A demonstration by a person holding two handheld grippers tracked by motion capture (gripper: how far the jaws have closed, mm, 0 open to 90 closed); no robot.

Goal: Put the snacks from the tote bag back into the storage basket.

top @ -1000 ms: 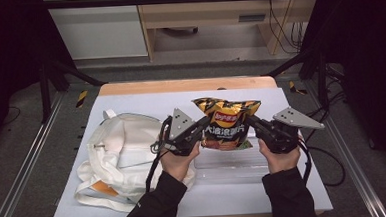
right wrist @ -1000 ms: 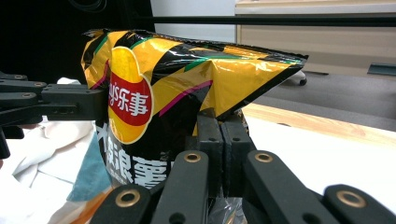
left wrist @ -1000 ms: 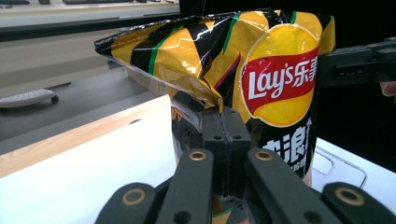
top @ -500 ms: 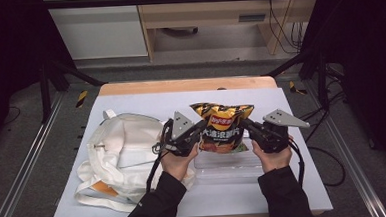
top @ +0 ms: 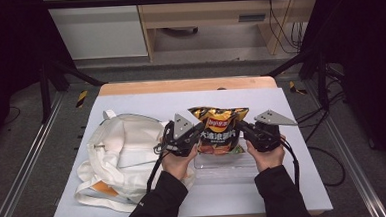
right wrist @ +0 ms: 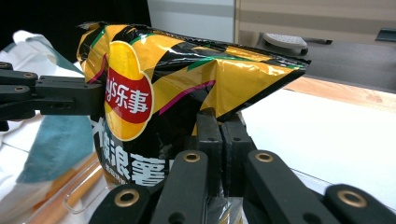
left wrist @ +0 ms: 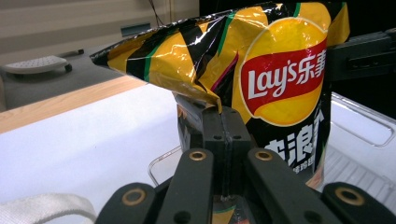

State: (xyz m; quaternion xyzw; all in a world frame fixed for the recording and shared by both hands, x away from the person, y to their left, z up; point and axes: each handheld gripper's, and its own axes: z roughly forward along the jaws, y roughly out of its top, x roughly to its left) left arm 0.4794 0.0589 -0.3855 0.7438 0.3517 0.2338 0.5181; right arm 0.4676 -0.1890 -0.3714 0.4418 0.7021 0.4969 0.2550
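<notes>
Your left gripper pinches the left edge of the Lay's chip bag, jaws pressed together on the foil; your right gripper clamps the opposite edge. The bag stands upright over the clear plastic tray — the high view alone shows the white backpack at its left.

Chip bag pinched at its edge between closed right gripper jaws — left gripper clamped on far side, above clear tray, white bag behind.
</notes>
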